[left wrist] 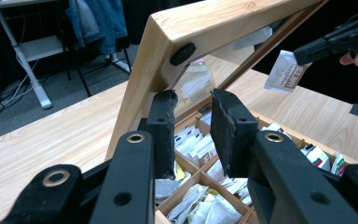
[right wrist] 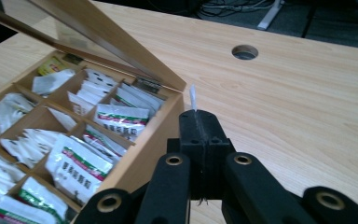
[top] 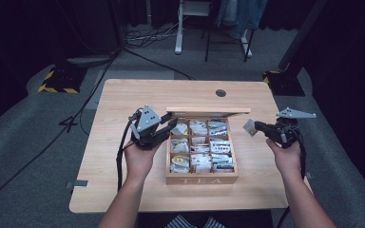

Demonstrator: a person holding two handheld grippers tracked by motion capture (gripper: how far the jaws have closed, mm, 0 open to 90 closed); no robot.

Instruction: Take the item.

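Note:
A wooden tea box (top: 202, 179) marked TEA stands mid-table, its glass lid (top: 208, 110) raised. Its compartments hold several tea sachets (top: 218, 147). My left gripper (top: 172, 125) is at the box's back left corner, jaws apart, with nothing gripped. In the left gripper view its fingertips (left wrist: 193, 100) sit just under the lid's wooden corner (left wrist: 168, 32); whether the lid rests on them I cannot tell. My right gripper (top: 258, 126) hovers right of the box, shut on a white sachet (top: 249, 127). That sachet (left wrist: 286, 72) hangs from the jaws, and its thin edge (right wrist: 193, 97) pokes above the shut jaws (right wrist: 199, 116).
The light wooden table (top: 123, 190) has a round cable hole (top: 220, 93) at the back. Bare tabletop lies right of the box (right wrist: 298, 116). Beyond the table are grey carpet, cables and a desk leg (top: 178, 28).

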